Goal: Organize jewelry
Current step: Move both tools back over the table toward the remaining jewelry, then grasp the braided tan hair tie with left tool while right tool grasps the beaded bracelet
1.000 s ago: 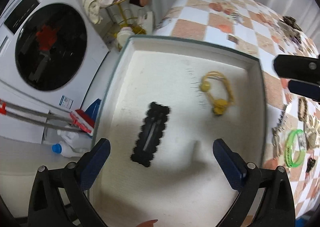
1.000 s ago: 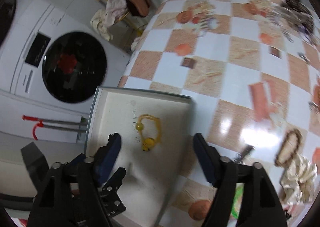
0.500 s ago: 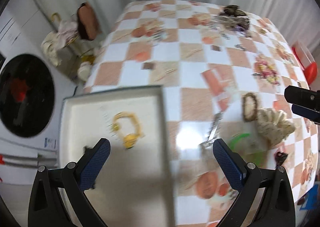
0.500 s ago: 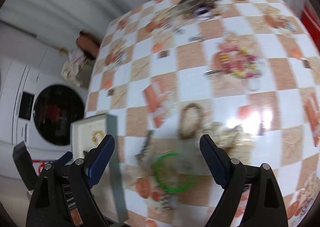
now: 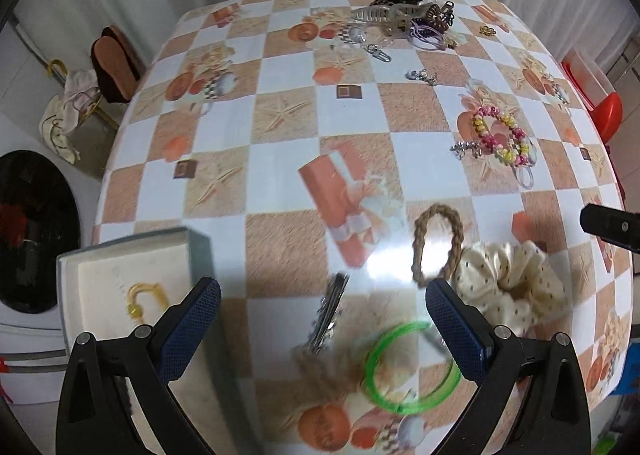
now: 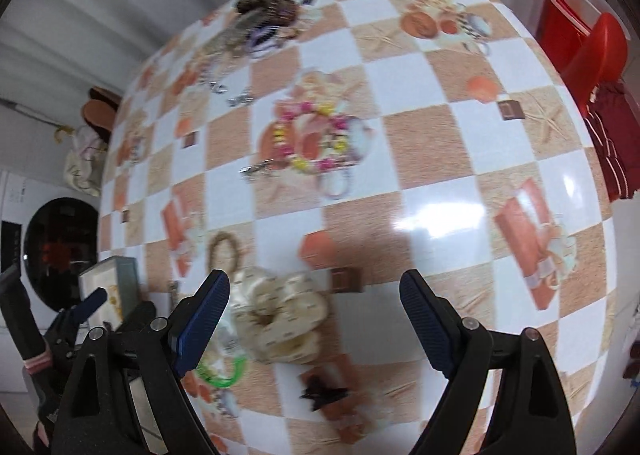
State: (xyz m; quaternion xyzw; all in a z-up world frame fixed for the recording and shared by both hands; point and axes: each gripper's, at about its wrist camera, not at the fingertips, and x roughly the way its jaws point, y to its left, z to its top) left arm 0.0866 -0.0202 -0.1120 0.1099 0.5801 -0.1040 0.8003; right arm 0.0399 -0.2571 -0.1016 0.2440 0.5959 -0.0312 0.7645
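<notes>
My left gripper (image 5: 322,297) hangs open above the checkered tablecloth. A silver hair clip (image 5: 328,315) lies below the gap, touching neither finger. A green bangle (image 5: 412,367), a braided brown hair tie (image 5: 436,243) and a cream scrunchie (image 5: 512,295) lie to its right. The white-lined tray (image 5: 72,279) sits at the left with a yellow hair tie (image 5: 146,297) in it. My right gripper (image 6: 316,287) is open and empty, above the cream scrunchie (image 6: 280,319) and a small dark claw clip (image 6: 322,393).
A beaded bracelet (image 5: 500,135) lies mid-table and a pile of clips and hair ties (image 5: 408,15) at the far edge. A washing machine (image 5: 32,231) stands left of the table, a red chair (image 6: 596,55) to the right. The tray (image 6: 108,287) overhangs the table's left edge.
Both grippers swung from over the tray to the right, over the loose jewelry. The tray slid to the left of both views and the black clip went out of sight. The right jaws widened slightly.
</notes>
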